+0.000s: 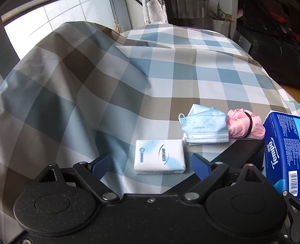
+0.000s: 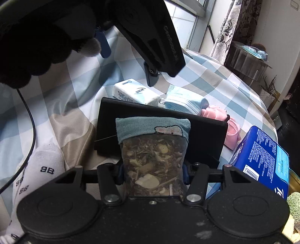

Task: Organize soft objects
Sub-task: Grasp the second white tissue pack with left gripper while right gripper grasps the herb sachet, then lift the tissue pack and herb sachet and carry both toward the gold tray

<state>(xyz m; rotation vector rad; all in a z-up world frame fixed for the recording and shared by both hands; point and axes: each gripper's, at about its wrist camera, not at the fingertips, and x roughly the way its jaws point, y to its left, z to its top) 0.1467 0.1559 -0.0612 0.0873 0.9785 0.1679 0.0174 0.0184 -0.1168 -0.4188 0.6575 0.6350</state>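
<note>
Checked bedcover (image 1: 131, 78) under everything | right gripper (image 2: 152, 173) clamped on herb sachet (image 2: 152, 161), black box (image 2: 206, 131) just behind | left gripper (image 1: 150, 165) open above white tissue pack (image 1: 159, 158) | blue masks (image 1: 204, 125), pink cloth (image 1: 241, 125), blue Tempo pack (image 1: 283, 150) nearby | white socks (image 2: 43, 165) lower left.

We are in a home, in a bedroom: a bed with a checked blue, white and tan cover (image 1: 168, 71) fills both views, patterned curtains (image 2: 226, 28) hang by a tiled window wall (image 1: 56, 16), and a potted plant (image 1: 218, 20) stands beside dark furniture (image 2: 245, 60) at the back.
</note>
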